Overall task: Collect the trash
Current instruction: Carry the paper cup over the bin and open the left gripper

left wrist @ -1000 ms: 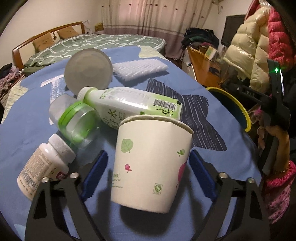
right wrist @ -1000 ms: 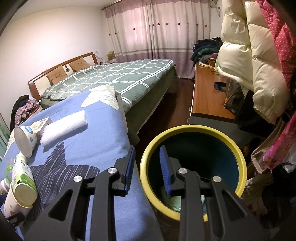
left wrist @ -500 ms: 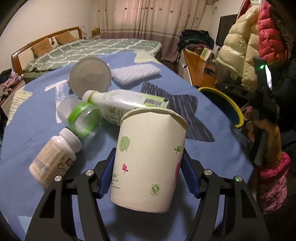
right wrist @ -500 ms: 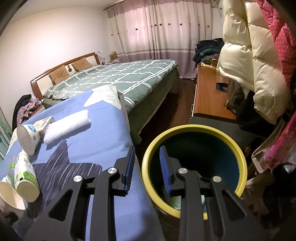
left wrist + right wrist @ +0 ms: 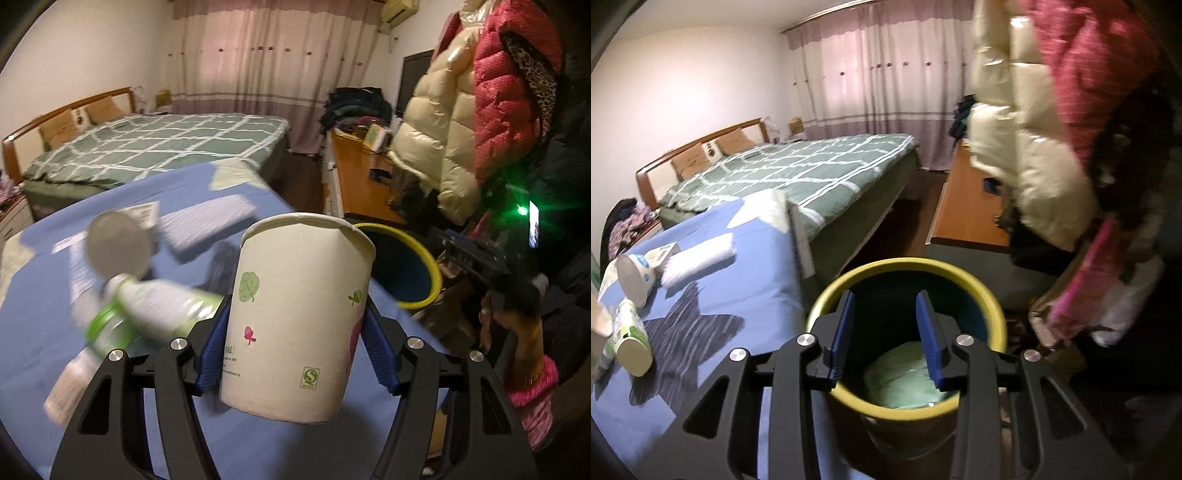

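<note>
Left hand-held gripper [image 5: 295,354] squeezing paper cup [image 5: 295,317]; right hand-held gripper [image 5: 885,338] open, empty. Carry cup level, drop over yellow bin [image 5: 991,314].

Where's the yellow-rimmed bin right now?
In the right wrist view the bin sits on the floor directly beyond the open right tongs, just right of the blue bedspread's edge.

left wrist: close, faces bed [image 5: 155,147] | right wrist: above bin [image 5: 905,266] | shared: bed, bin
</note>
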